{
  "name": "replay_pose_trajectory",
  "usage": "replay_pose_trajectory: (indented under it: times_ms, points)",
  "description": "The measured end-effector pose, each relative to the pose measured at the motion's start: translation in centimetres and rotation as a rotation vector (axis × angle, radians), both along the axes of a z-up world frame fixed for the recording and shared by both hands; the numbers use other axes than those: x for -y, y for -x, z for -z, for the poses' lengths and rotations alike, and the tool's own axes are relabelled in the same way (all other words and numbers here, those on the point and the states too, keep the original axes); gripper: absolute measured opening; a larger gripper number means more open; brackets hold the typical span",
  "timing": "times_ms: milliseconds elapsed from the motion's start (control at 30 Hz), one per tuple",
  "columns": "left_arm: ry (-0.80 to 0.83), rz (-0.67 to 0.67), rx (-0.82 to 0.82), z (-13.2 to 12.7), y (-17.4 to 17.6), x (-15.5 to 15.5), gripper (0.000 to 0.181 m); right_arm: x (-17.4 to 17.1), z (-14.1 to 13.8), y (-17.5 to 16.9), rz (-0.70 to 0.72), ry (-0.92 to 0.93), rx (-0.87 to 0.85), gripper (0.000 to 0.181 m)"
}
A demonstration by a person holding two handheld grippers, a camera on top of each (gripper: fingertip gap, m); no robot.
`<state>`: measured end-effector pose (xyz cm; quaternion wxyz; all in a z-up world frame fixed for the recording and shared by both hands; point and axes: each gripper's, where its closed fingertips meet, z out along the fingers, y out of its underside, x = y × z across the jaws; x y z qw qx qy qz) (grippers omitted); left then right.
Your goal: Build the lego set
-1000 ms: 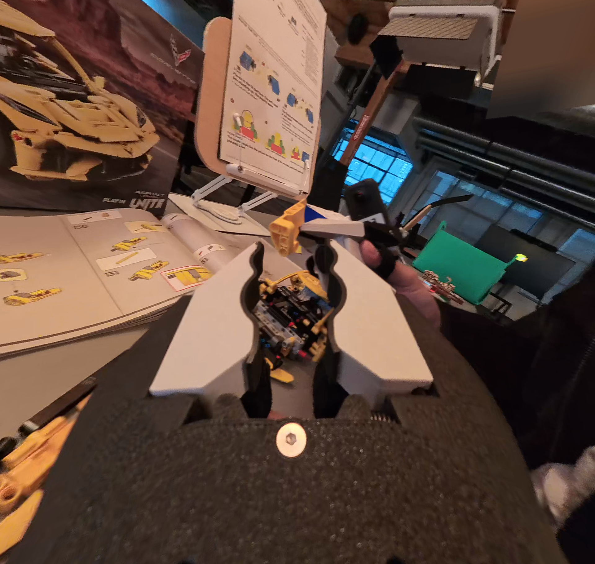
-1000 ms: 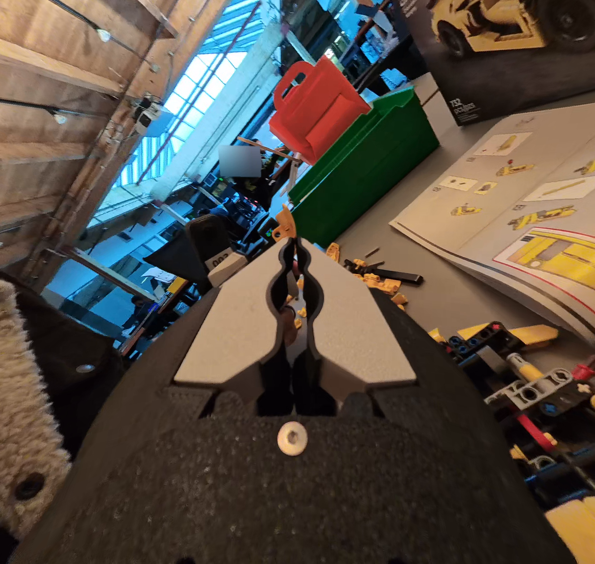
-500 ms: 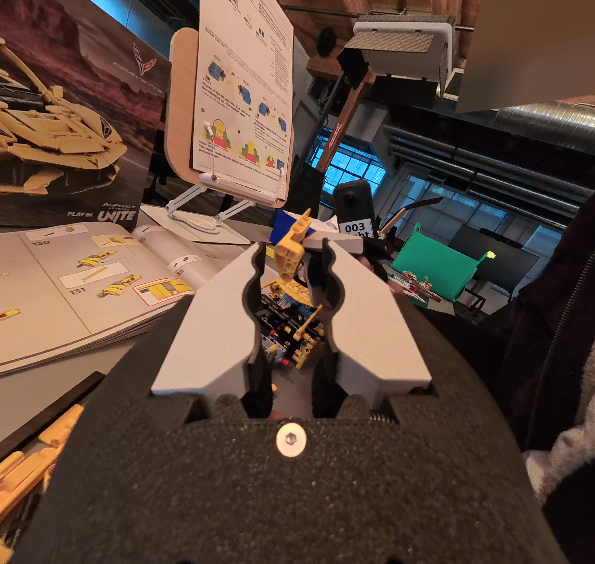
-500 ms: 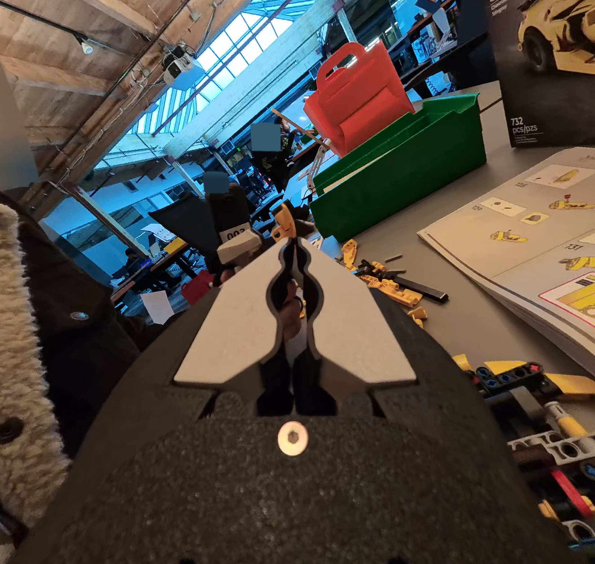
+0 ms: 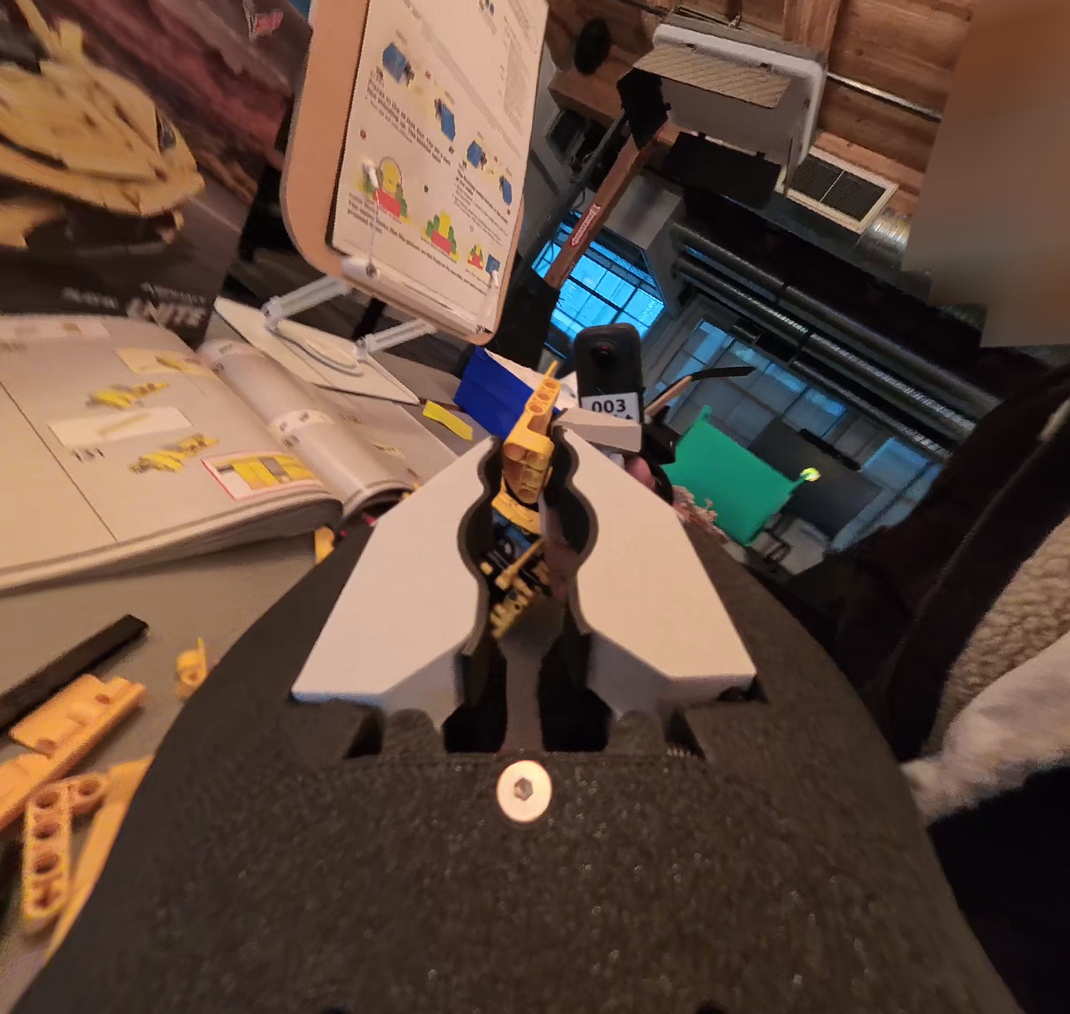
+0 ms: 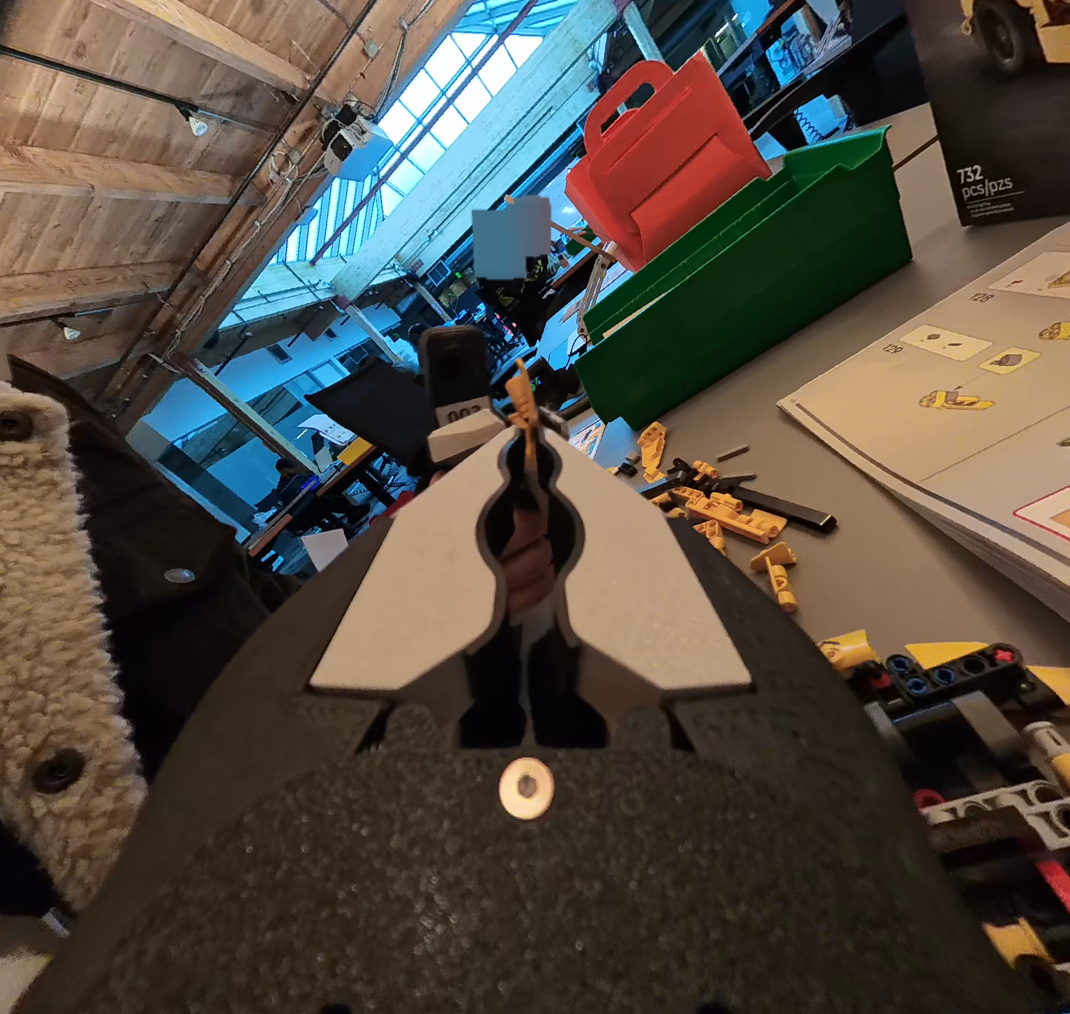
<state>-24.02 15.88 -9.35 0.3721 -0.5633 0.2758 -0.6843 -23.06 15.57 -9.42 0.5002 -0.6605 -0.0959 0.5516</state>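
Observation:
A yellow Technic piece (image 5: 531,440) is held in the air between both grippers. My left gripper (image 5: 528,445) has its jaws closed in on the piece's lower part. My right gripper (image 6: 526,436) is shut on the same piece (image 6: 522,401), seen edge-on and sticking out past its tips. In the left wrist view the right gripper's grey fingertips (image 5: 602,429) meet the piece from the right. The partly built black and yellow car model (image 6: 978,696) lies on the table at lower right, and part of it (image 5: 515,575) shows between my left fingers.
The open instruction booklet (image 5: 173,442) (image 6: 955,407) lies on the grey table. Loose yellow pieces (image 6: 721,514) (image 5: 63,720) are scattered about. A green bin (image 6: 752,303), a red bin (image 6: 654,158), the set's box (image 5: 87,146) and a paper on a stand (image 5: 428,135) stand behind. Left and right tips are no more than a few centimetres apart.
My left gripper moved up to the yellow piece held by the right gripper, and its jaws narrowed from open onto the piece. The right gripper stayed shut on it.

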Motion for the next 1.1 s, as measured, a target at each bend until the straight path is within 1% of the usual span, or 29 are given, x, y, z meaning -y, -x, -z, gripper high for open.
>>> replay_pose_trajectory:
  times_ms: [100,167,233,333,400,433,500,567,600,633,667,700,800,900,1000,1067,1100]
  points:
    - [0.178,0.06,-0.034,1.5,-0.1,-0.7,0.017,-0.3,0.5,-0.4,-0.004,0.022,0.049,0.02]
    - [0.268,0.09,-0.016,1.8,0.1,-1.1,0.017,-0.4,0.5,-0.7,0.017,0.016,0.115,0.026]
    - [0.345,0.13,0.017,1.7,0.4,-1.3,0.017,-0.4,0.7,-0.8,0.045,-0.022,0.258,0.029]
    - [0.442,0.173,0.015,2.2,0.4,-1.4,0.017,-0.1,1.9,-0.8,0.06,-0.148,0.589,0.035]
    - [0.471,0.183,-0.007,2.7,0.2,-1.4,0.017,-0.2,2.9,-1.2,0.1,-0.218,0.784,0.037]
    - [0.49,0.192,-0.013,2.9,0.1,-1.4,0.017,-0.2,2.9,-1.1,0.119,-0.256,0.829,0.037]
    - [0.565,0.217,-0.018,3.3,0.0,-1.3,0.017,-0.3,2.2,-0.8,0.176,-0.35,0.851,0.037]
    - [0.75,0.235,-0.054,4.4,-0.3,-1.4,0.017,0.0,2.2,-0.9,0.208,-0.412,0.952,0.038]
    - [0.846,0.241,-0.071,4.9,-0.4,-1.3,0.017,0.5,2.6,-0.8,0.194,-0.426,1.022,0.029]
    - [0.923,0.237,-0.089,5.4,-0.5,-1.3,0.017,1.2,3.1,-0.1,0.137,-0.458,1.074,0.022]
    - [0.97,0.232,-0.107,5.7,-0.5,-1.2,0.017,1.3,3.3,0.0,0.14,-0.481,1.129,0.025]
    - [0.991,0.232,-0.132,5.9,-0.6,-0.9,0.017,1.1,3.5,-0.1,0.169,-0.511,1.18,0.03]
    - [0.988,0.248,-0.182,5.5,-0.9,0.2,0.017,0.5,4.4,-0.6,0.234,-0.588,1.33,0.033]
    - [0.996,0.257,-0.198,4.7,-1.0,0.8,0.017,0.6,4.8,-0.5,0.242,-0.653,1.433,0.034]
    - [1.021,0.297,-0.239,4.2,-1.3,2.2,0.017,0.5,4.9,-0.5,0.275,-0.728,1.519,0.037]
    - [1.065,0.294,-0.236,4.0,-1.3,2.4,0.017,0.7,4.6,-0.6,0.304,-0.78,1.558,0.033]
    - [1.086,0.301,-0.228,3.8,-1.2,2.5,0.017,0.7,4.2,-0.6,0.328,-0.808,1.565,0.026]
